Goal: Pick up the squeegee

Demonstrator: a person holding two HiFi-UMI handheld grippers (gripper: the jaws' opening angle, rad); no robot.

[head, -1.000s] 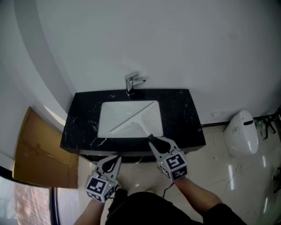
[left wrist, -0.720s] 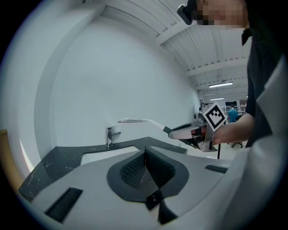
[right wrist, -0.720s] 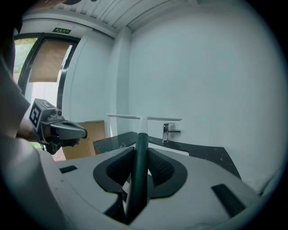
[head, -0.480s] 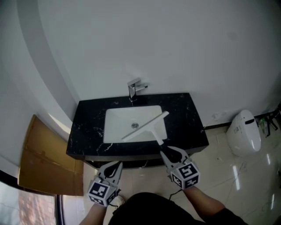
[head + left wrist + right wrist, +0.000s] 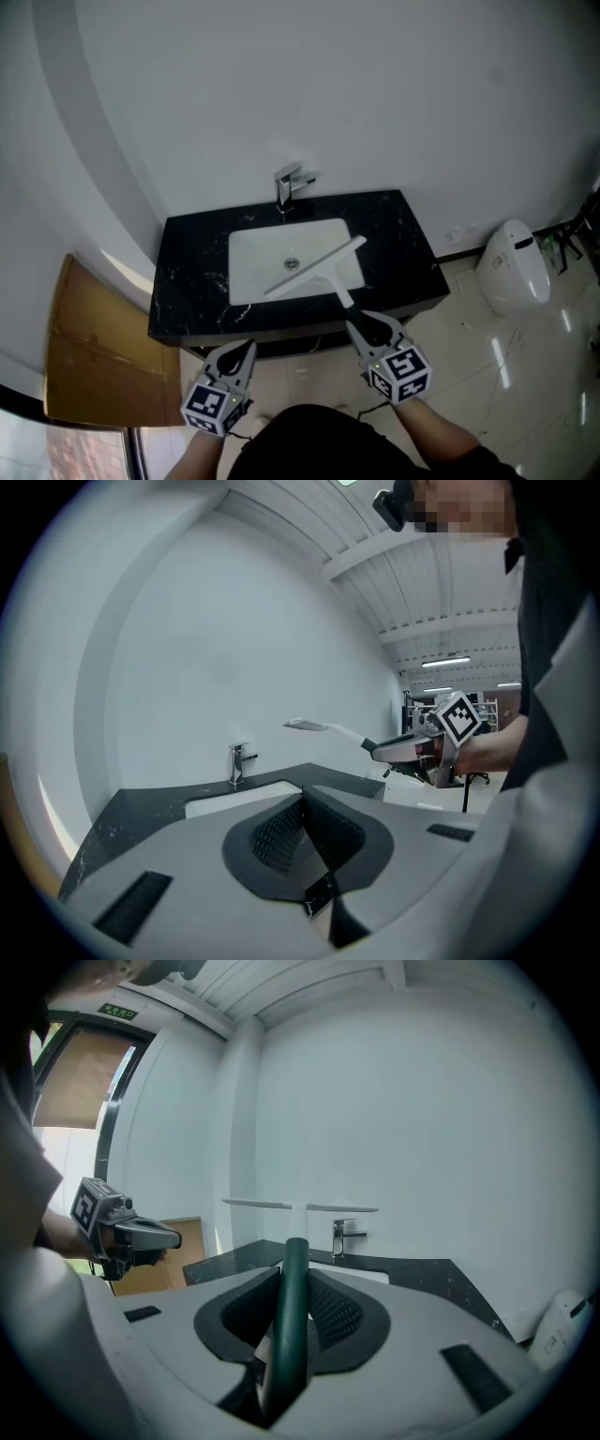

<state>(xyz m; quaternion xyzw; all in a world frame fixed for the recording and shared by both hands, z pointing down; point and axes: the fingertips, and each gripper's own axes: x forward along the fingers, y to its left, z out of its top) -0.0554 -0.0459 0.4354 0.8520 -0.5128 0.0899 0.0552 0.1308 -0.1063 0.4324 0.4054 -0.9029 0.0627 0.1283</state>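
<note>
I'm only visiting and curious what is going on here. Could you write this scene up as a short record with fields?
Held item: white squeegee with dark green handle, in the air over the basin
Right tongs: shut on the squeegee's handle
Left tongs: shut, empty
Below: white rectangular basin set in a black marbled counter
At the wall: chrome tap

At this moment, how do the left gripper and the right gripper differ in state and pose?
The right gripper is shut on the squeegee, clamping its dark green handle; the left gripper has its jaws together on nothing. In the head view, the right gripper reaches nearer the black counter than the left gripper, which sits short of it. Both point toward the sink.
</note>
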